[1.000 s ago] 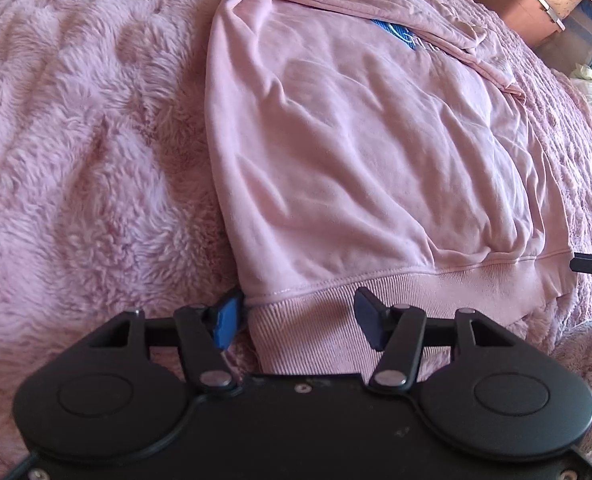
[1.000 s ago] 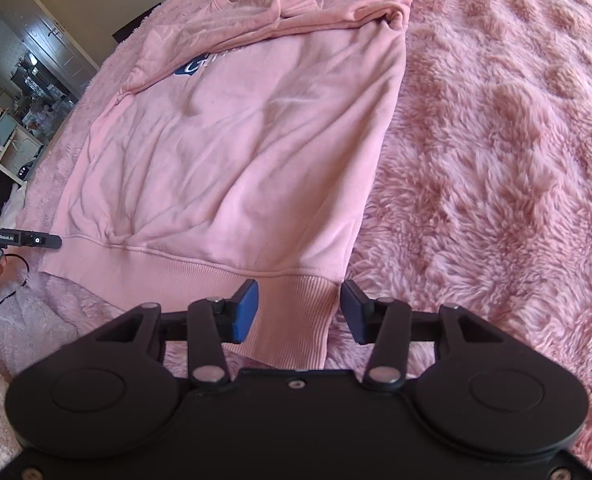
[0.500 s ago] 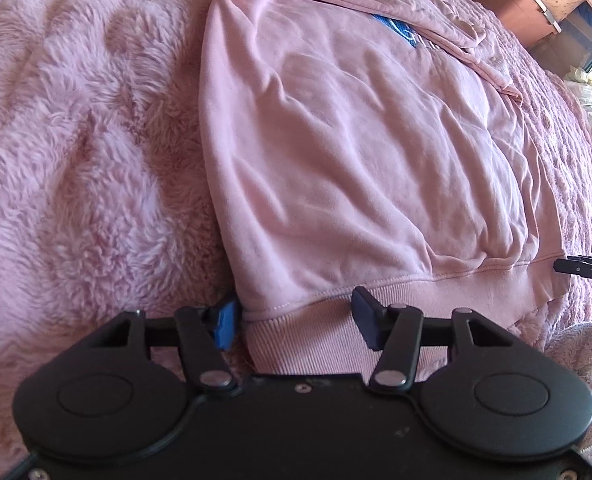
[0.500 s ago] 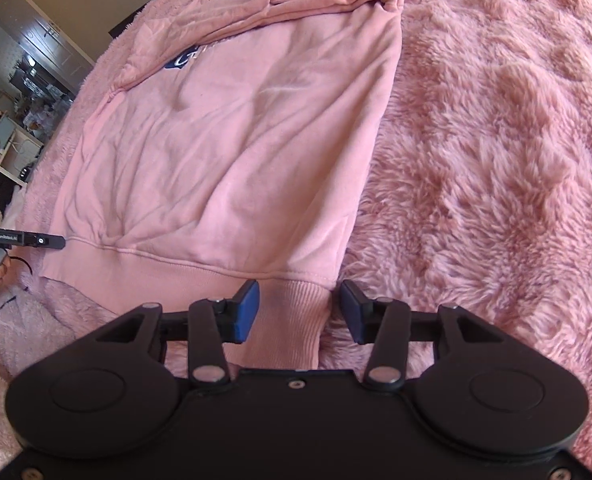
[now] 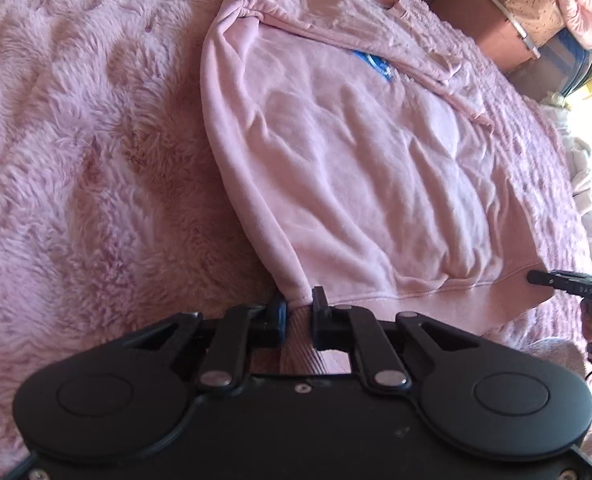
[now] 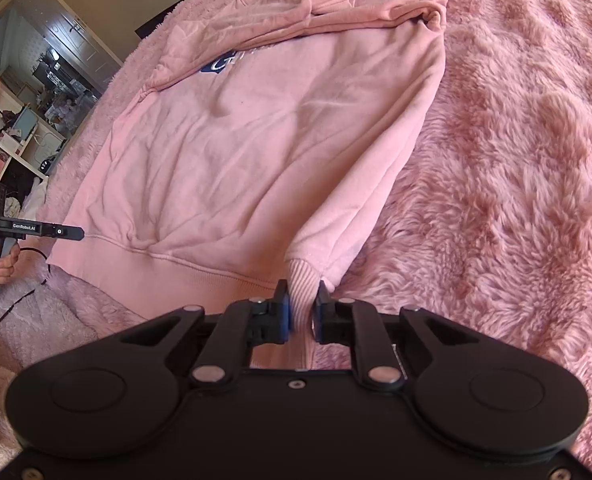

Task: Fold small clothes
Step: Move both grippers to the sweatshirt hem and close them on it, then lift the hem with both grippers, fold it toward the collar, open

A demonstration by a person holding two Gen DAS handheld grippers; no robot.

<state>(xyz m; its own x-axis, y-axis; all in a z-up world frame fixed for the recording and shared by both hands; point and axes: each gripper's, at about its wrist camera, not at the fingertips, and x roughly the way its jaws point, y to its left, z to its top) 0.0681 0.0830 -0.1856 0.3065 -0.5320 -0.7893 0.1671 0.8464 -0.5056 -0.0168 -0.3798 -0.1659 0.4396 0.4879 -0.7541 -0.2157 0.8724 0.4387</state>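
Note:
A pink sweatshirt (image 5: 359, 184) with a blue print lies flat on a fluffy pink blanket (image 5: 76, 160), sleeves folded across its top. My left gripper (image 5: 299, 307) is shut on the left corner of the ribbed hem. In the right wrist view the sweatshirt (image 6: 264, 152) shows too, and my right gripper (image 6: 303, 307) is shut on the right corner of the ribbed hem (image 6: 301, 280), which is pinched and slightly lifted. Each gripper shows at the edge of the other's view: the right one (image 5: 567, 284) and the left one (image 6: 36, 230).
The blanket (image 6: 515, 140) spreads wide to both sides of the sweatshirt. Boxes and bedding (image 5: 535, 12) stand beyond the bed's far right. Shelves and a doorway (image 6: 28, 92) lie past the bed's left side. A cable (image 6: 0, 320) trails from the left gripper's handle.
Both grippers have closed from open onto the hem corners of the sweatshirt. The fabric at each corner is now bunched between the fingers.

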